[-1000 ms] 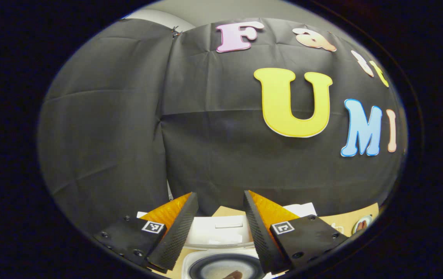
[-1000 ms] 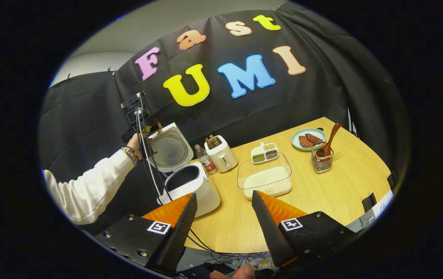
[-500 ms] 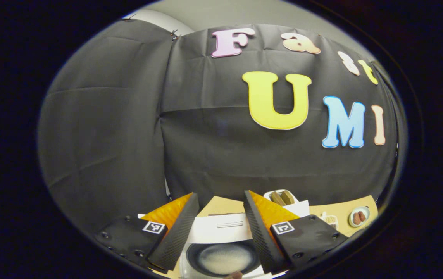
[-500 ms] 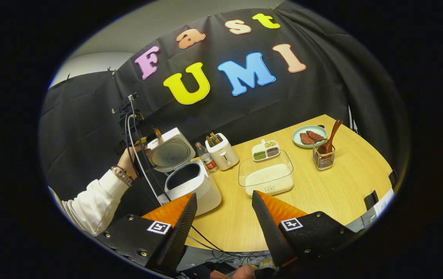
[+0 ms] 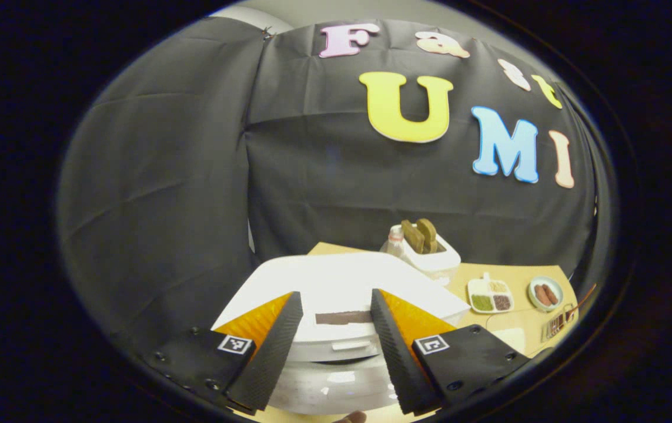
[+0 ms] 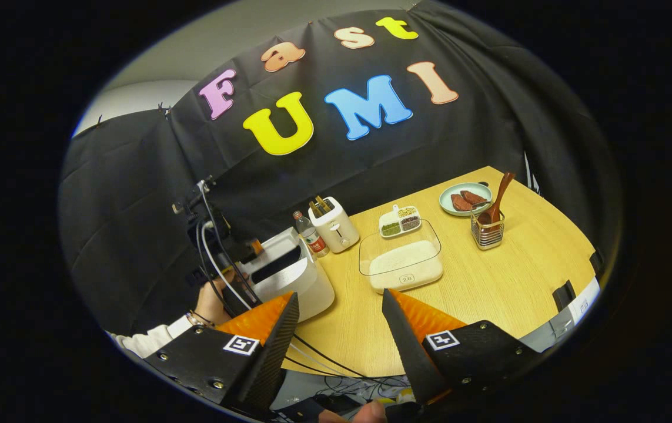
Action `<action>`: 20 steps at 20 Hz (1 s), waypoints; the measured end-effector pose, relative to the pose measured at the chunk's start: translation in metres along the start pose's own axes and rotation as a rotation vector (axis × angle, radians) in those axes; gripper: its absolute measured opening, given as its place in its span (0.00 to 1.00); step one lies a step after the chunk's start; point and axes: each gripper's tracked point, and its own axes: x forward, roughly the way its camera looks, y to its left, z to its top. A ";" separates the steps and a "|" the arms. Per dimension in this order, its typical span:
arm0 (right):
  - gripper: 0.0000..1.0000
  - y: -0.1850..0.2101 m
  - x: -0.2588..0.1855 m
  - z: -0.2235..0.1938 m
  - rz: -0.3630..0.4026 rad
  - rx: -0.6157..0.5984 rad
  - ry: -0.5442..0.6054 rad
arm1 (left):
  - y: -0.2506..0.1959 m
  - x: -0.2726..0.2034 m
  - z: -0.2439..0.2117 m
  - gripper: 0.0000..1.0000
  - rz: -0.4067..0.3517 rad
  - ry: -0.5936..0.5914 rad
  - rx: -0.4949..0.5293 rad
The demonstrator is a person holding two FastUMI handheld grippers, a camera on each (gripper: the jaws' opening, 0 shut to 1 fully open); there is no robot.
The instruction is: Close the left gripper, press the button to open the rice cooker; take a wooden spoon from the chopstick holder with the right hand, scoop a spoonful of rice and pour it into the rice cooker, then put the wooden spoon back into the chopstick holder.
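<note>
The white rice cooker [image 6: 297, 282] stands at the table's left end, its lid [image 5: 341, 282] tilted low over the body with a dark gap left. My left gripper [image 5: 336, 296] is open just above the lid, which shows between its fingers. In the right gripper view the left gripper [image 6: 250, 249] sits at the lid's back edge, a hand [image 6: 212, 299] below it. The wooden spoon [image 6: 493, 205] stands in the wire chopstick holder [image 6: 487, 232] at the far right. My right gripper [image 6: 340, 299] is open and holds nothing, over the table's near edge. A clear box of rice [image 6: 401, 264] lies mid-table.
A toaster [image 6: 334, 226] and a small bottle [image 6: 311, 235] stand behind the cooker. A divided dish of beans [image 6: 400, 220] and a plate of food [image 6: 465, 200] lie beyond the rice box. Cables hang from the left gripper past the cooker.
The cooker's lid has dropped from upright to nearly down. My left gripper and the hand holding it came down with it. The right gripper has barely moved.
</note>
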 end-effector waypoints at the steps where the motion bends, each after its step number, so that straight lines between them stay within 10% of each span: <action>1: 0.87 0.001 -0.001 -0.002 0.000 -0.001 0.002 | -0.002 0.002 -0.013 0.85 0.000 0.021 0.002; 20: 0.88 -0.004 -0.010 -0.002 -0.019 -0.015 -0.001 | -0.019 -0.021 -0.024 0.92 -0.086 0.073 -0.075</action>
